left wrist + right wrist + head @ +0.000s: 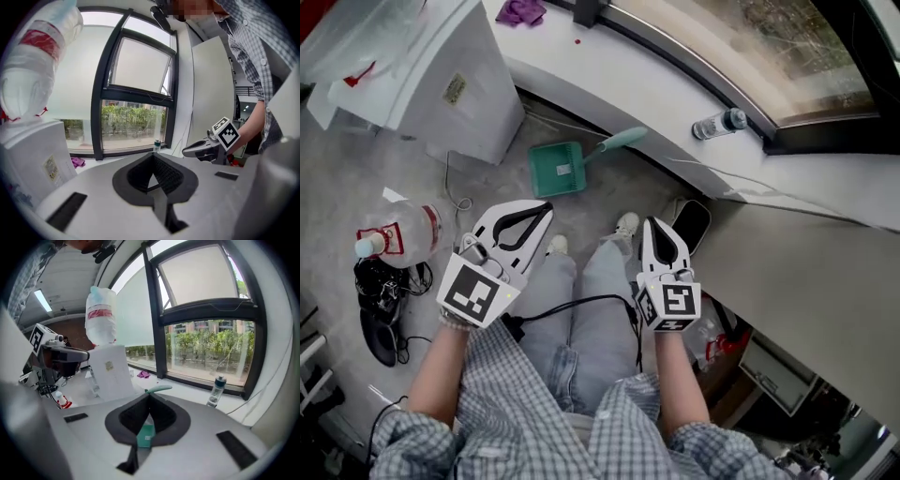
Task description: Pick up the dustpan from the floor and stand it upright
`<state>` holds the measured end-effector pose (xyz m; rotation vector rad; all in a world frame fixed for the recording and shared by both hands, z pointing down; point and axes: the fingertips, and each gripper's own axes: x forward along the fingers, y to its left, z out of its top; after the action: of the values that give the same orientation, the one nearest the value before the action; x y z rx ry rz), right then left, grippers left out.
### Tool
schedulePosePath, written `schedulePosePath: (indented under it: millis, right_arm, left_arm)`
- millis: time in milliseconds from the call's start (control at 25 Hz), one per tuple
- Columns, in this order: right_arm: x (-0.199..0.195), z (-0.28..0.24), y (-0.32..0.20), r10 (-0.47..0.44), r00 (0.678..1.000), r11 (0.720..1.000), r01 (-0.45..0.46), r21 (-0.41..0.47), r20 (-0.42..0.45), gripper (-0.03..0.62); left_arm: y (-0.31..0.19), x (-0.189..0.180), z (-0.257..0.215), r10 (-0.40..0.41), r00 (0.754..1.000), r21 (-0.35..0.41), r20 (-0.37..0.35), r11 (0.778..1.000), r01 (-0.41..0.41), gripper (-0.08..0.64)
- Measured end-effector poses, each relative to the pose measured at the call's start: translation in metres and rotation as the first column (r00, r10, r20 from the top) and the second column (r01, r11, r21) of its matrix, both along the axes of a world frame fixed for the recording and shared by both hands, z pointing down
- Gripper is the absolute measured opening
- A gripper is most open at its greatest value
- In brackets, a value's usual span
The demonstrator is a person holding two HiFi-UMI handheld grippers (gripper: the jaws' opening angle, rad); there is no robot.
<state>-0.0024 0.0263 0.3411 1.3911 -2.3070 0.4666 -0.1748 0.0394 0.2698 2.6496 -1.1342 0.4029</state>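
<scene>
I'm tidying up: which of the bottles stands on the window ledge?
The small clear bottle with the blue cap, upright on the ledge by the glass. One big jug is down on the floor; a second jug tops the white dispenser.

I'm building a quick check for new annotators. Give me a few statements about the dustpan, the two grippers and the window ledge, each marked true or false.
1. The green dustpan is held by neither the left gripper nor the right gripper. True.
2. The right gripper's jaws stand wide apart. False: they are together, with nothing gripped.
3. A clear bottle stands on the window ledge. True.
4. The purple cloth lies on the floor next to the dustpan. False: it lies up on the window ledge, apart from the dustpan.
</scene>
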Motion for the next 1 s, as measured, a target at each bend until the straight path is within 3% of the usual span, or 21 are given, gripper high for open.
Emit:
schedulePosePath:
  millis: [280, 1000]
  right_arm:
    - [0.015, -0.074, 0.021, 0.037, 0.999, 0.998, -0.039, 0.053, 0.029, 0.008]
    - [0.021, -0.155, -0.01, -0.103, 0.994, 0.969, 0.09, 0.231, 0.044, 0.008]
  left_arm:
    - [0.014, -0.007, -0.052, -0.062, 0.998, 0.013, -0.032, 0.998, 0.063, 0.005]
    - [-0.005, 0.044, -0.132, -0.09, 0.994, 0.164, -0.067, 0.981, 0.1, 0.005]
